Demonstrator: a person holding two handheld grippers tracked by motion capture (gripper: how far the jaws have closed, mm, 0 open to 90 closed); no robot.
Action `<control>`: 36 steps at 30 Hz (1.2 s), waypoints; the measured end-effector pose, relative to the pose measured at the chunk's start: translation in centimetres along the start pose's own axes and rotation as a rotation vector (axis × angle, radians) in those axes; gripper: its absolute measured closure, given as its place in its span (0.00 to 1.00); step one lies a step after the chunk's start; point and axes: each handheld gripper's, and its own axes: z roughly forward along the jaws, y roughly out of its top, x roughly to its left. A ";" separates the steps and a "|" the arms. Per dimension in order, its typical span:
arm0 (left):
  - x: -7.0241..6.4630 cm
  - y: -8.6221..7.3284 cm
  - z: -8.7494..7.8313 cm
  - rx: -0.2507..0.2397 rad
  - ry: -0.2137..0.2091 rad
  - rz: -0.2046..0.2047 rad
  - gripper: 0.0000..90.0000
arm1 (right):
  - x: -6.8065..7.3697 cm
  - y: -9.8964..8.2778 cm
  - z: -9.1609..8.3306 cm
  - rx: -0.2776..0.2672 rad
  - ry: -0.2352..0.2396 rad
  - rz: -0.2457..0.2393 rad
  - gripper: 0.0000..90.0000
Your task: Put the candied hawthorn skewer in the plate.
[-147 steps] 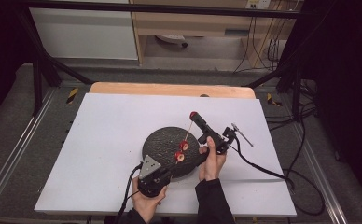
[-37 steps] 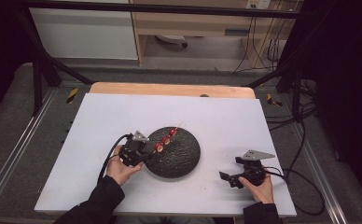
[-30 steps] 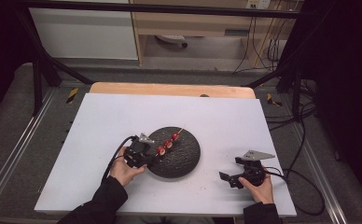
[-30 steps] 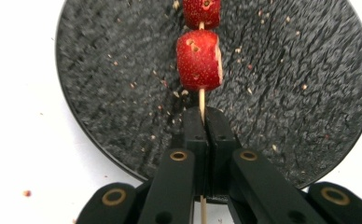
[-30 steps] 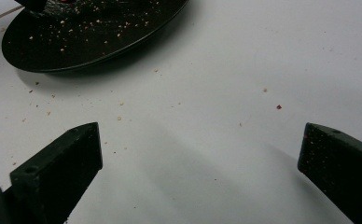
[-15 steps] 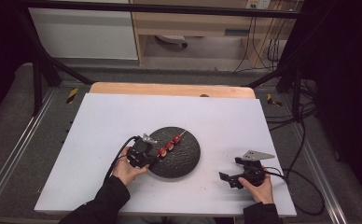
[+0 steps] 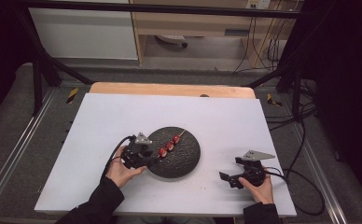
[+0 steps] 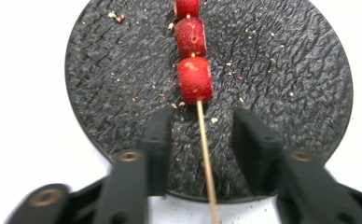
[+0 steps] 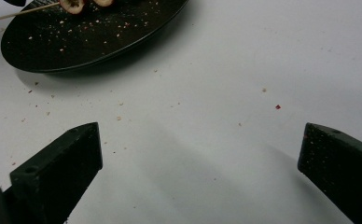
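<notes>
Skewer (image 8: pixel 195 79): lay flat on the black plate (image 8: pixel 286 84), with three red pieces threaded toward the far end and the bare stick pointing back at the left claw (image 8: pixel 202 126).

Nearest, along the front of the white surface (image 7: pixel 123 116):
- Left claw: sat at the plate's left rim. Had just been opening and stood apart, with the stick between the jaws and neither pad touching it.
- Right claw (image 7: pixel 226 178): rested well apart to the right over bare surface. Stood wide apart in the right gripper view (image 9: pixel 202 135), with nothing between.

Farther in, on the plate: showed scattered crumbs (image 8: pixel 244 32) around the red pieces, the nearest piece just beyond the left jaw tips.

Farthest: ended in a wooden strip (image 7: pixel 170 89) along the back edge.

Likely trouble from here:
- Could lose the thin round stick on an off-centre squeeze, letting it roll or slip out.
- Could see it pivot on a lift, since the fruit's weight sat far from the pinch.
- Could crush the nearest piece if pushed forward.
- Could shove the plate by catching its rim.
</notes>
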 end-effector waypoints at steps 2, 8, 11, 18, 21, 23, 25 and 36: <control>0.2 -0.4 -0.4 -0.021 0.001 0.014 0.50 | 0.0 0.0 0.0 0.001 0.000 0.000 0.01; 1.2 -1.5 -1.6 -0.047 0.008 0.019 0.24 | 0.0 0.0 -0.1 0.001 0.000 -0.004 0.01; 1.6 -2.2 -2.2 -0.042 0.039 0.008 0.15 | 0.0 0.0 0.0 0.001 0.001 -0.001 0.01; 2.9 -4.5 -3.7 -0.065 0.059 0.002 0.08 | 0.0 0.0 0.0 0.005 -0.002 -0.004 0.01; 3.5 -5.7 -4.4 -0.091 0.055 -0.023 0.08 | 0.0 0.0 0.0 0.002 -0.001 -0.002 0.01; 3.9 -6.6 -4.8 -0.095 0.063 -0.031 0.08 | 0.0 0.0 0.0 0.003 -0.001 0.000 0.01; 4.3 -7.4 -5.1 -0.100 0.076 -0.035 0.08 | 0.0 0.0 0.0 0.004 0.000 0.001 0.01; 5.6 -11.2 -5.4 -0.138 0.107 -0.069 0.08 | 0.0 -0.1 -0.1 0.018 0.001 -0.008 0.01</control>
